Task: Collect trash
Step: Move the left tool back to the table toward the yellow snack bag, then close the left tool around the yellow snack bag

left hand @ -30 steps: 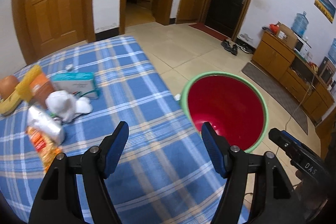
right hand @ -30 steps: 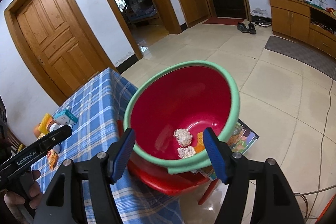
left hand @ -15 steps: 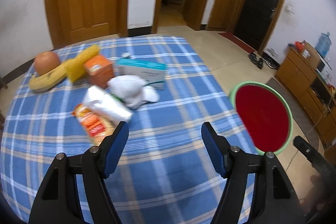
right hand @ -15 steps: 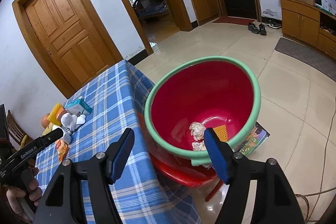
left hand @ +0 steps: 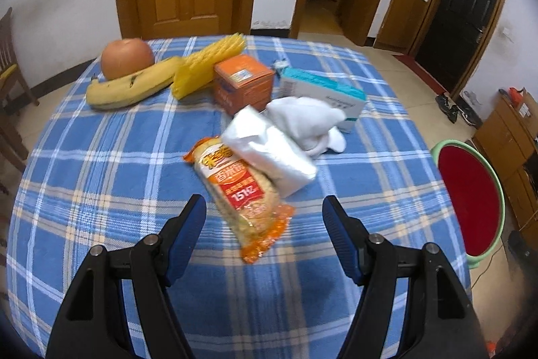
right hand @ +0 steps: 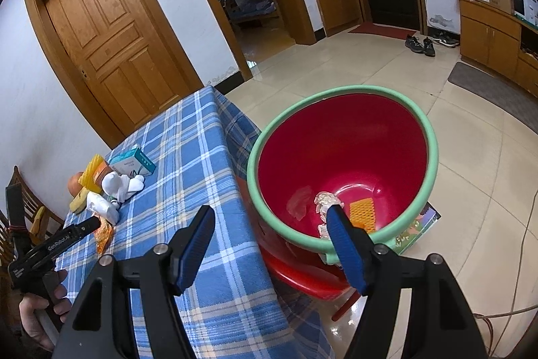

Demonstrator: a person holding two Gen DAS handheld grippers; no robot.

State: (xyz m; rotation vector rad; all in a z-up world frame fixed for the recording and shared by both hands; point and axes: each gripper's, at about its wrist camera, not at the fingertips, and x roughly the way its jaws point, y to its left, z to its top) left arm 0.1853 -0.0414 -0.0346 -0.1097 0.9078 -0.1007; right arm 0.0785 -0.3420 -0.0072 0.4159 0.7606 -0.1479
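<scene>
The task looks partly done: the red bin [right hand: 343,164] with the green rim, standing just off the table's [left hand: 101,177] right edge, already holds two crumpled paper wads [right hand: 324,201] and a small orange scrap [right hand: 361,213] at its bottom. Left on the blue plaid table is a cluster toward the far edge: an orange snack packet [left hand: 240,190] nearest the near edge, a white plastic pack [left hand: 269,153] lying across its far end, a crumpled white cloth [left hand: 309,120], a teal-and-white box [left hand: 322,93], an orange box [left hand: 243,81], a yellow brush-like item [left hand: 208,63], a banana [left hand: 131,86] and an apple [left hand: 127,58]; which of these count as trash is my guess. The left gripper [left hand: 262,214] is spread wide and empty, just short of the snack packet. The right gripper [right hand: 269,224] is also spread and empty, over the table's right edge beside the bin. Compared with a second ago, the left camera has swung from the bin toward the cluster and come closer, while the right has backed slightly from the bin.
</scene>
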